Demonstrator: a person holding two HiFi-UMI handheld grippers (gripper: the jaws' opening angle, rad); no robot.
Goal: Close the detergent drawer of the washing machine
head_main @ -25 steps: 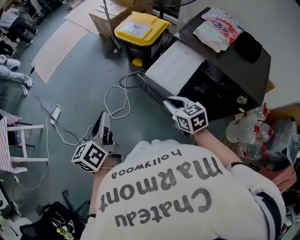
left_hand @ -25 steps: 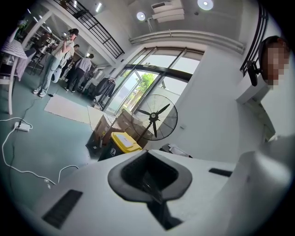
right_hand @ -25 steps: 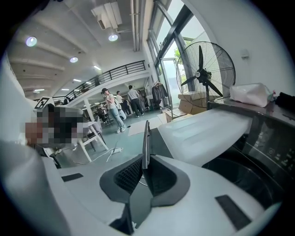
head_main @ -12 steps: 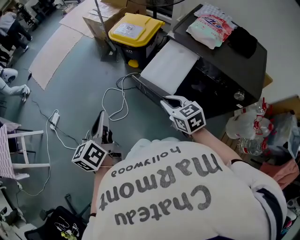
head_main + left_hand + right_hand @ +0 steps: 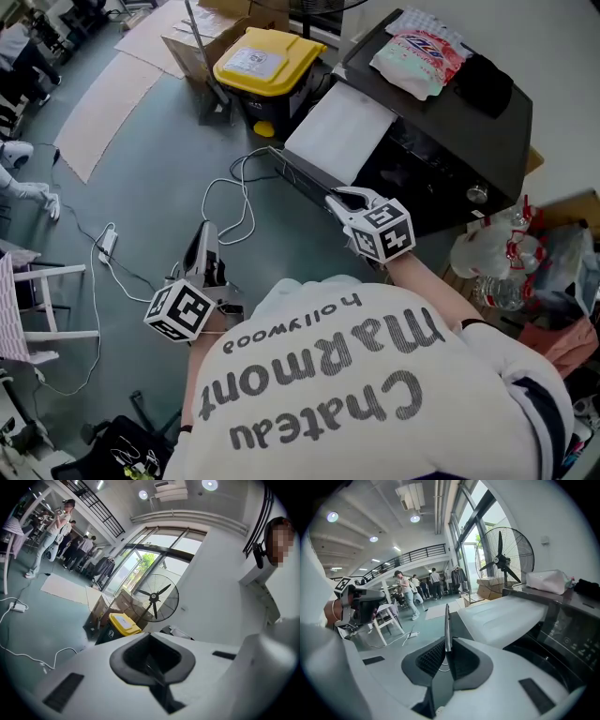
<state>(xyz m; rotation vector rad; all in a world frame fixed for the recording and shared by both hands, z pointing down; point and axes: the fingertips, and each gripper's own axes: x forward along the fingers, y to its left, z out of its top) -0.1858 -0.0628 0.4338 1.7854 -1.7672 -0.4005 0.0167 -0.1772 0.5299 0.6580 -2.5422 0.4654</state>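
The right gripper (image 5: 342,201) clamps its jaws on the dark edge of the white detergent drawer (image 5: 339,131) at frame centre, so a straight, level push into the washing machine (image 5: 450,141) suits best; the left gripper (image 5: 201,246) hangs with jaws together, empty.

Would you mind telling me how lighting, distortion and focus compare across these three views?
Head view: even daylight, sharp, though the white lid nearly washes out. Left gripper view: strong fisheye with dark corners, windows behind the fan blown out, left gripper soft up close. Right gripper view: same bending, ceiling lamp flares, right gripper crisp, shut on the lid's edge.
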